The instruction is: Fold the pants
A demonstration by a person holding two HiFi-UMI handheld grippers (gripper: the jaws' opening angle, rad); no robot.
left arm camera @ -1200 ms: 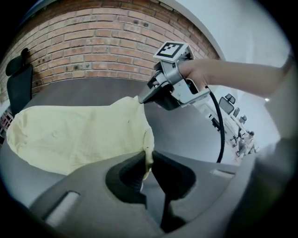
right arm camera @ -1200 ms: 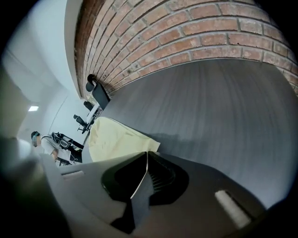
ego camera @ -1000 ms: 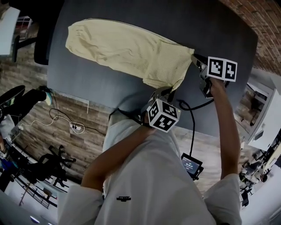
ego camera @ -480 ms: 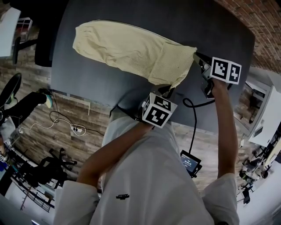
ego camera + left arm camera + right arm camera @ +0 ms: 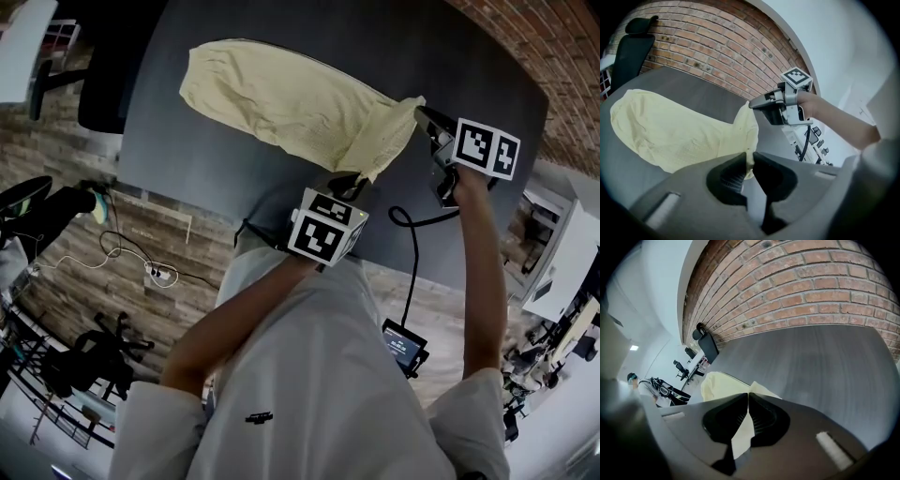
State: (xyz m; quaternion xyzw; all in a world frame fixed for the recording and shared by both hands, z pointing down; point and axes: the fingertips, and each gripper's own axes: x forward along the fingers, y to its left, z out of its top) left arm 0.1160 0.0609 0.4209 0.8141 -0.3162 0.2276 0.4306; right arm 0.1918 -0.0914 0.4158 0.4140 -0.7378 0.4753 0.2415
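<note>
While the left gripper (image 5: 751, 158) pinches one near corner of the pale yellow pants (image 5: 281, 94), the right gripper (image 5: 747, 397) pinches the other corner. From them the pants stretch away across the dark grey bench (image 5: 216, 178). Each gripper view shows cloth squeezed between its jaws. Only the head view shows the wooden floor (image 5: 112, 262) and a black cable (image 5: 412, 253).

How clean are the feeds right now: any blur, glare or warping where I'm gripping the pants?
Head view: sharp and evenly lit, pants clear, the table edge bowed by the lens. Left gripper view: dark round vignette, brick wall curved, left tongs soft but readable. Right gripper view: strong warping, blurred smear at left, right tongs legible, no glare.
</note>
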